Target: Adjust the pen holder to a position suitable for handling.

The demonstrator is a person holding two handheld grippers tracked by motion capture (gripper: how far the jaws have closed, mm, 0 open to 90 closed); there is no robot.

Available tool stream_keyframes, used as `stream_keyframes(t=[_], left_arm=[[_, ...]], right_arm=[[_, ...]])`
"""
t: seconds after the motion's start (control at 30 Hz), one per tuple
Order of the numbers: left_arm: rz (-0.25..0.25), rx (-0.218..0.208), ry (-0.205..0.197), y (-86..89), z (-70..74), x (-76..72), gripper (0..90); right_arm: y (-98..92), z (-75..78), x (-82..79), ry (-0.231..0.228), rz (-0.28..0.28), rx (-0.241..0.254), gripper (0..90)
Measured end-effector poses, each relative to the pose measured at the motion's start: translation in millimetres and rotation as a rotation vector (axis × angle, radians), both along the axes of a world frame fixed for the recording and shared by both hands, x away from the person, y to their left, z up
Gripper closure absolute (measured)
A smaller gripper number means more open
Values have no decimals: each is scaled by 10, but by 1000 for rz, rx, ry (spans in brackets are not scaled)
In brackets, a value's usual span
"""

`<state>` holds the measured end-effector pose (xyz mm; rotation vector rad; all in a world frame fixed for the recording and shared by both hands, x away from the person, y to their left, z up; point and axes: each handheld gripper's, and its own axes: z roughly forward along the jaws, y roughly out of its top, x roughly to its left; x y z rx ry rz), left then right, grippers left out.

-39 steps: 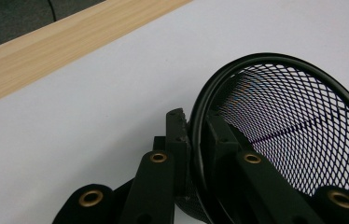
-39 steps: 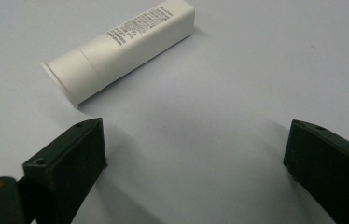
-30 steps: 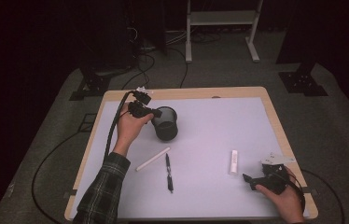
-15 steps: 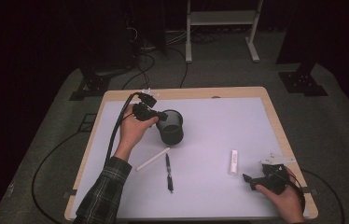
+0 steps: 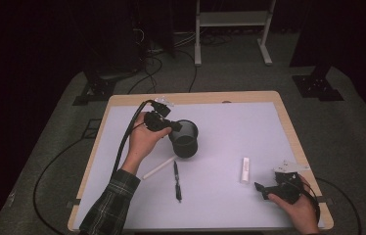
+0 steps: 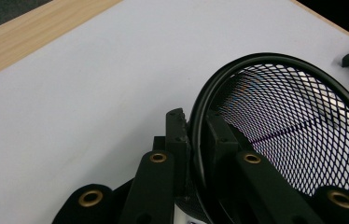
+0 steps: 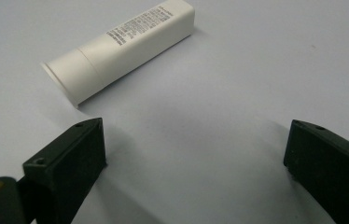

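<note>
- The left hand-held gripper [image 5: 175, 128] is clamping the rim of a black wire-mesh cup [image 5: 185, 139], tilting it on its side mid-bench.
- The right hand-held gripper [image 7: 196, 154] is resting spread apart near a white tube [image 7: 119, 49].

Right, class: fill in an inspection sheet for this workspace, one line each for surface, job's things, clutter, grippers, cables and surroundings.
Surface: pale mat on a wood-edged table.
Job's things: black mesh cup, tilted, rim pinched by the left gripper.
Clutter: white tube, black pen and white stick lying flat on the mat.
Grippers: left shut on the cup's rim; right gripper open, resting near the tube, empty.
Cables: black cable trails from the left gripper off the table.
Surroundings: dark room, grey floor, white frame behind.
</note>
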<state>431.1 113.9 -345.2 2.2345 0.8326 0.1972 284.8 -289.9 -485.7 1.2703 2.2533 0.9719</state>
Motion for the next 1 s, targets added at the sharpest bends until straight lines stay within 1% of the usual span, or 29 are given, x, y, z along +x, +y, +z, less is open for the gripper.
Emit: stream_keyframes(t=[0.1, 0.4, 0.5, 0.8, 0.83, 0.93, 1.0], left_arm=[[-9, -6, 5, -29, -9, -37, 820], [-39, -5, 15, -131, -53, -136, 820], [-55, 6, 21, -172, -73, -163, 820], [-82, 13, 30, -287, -132, -240, 820], [-92, 14, 34, -316, -139, -263, 820], [-99, 9, 35, -345, -148, -290, 820], [-115, 20, 38, -373, -165, -318, 820]], right_arm=[[0, 0, 0, 0, 0, 0, 47], [0, 0, 0, -1, 0, -1, 47], [1, 0, 1, -2, -2, 1, 47], [0, 0, 1, -2, 0, 0, 47], [0, 0, 0, -2, 0, 0, 47], [0, 0, 0, -1, 0, 0, 48], [-1, 0, 1, -2, 1, -1, 47]])
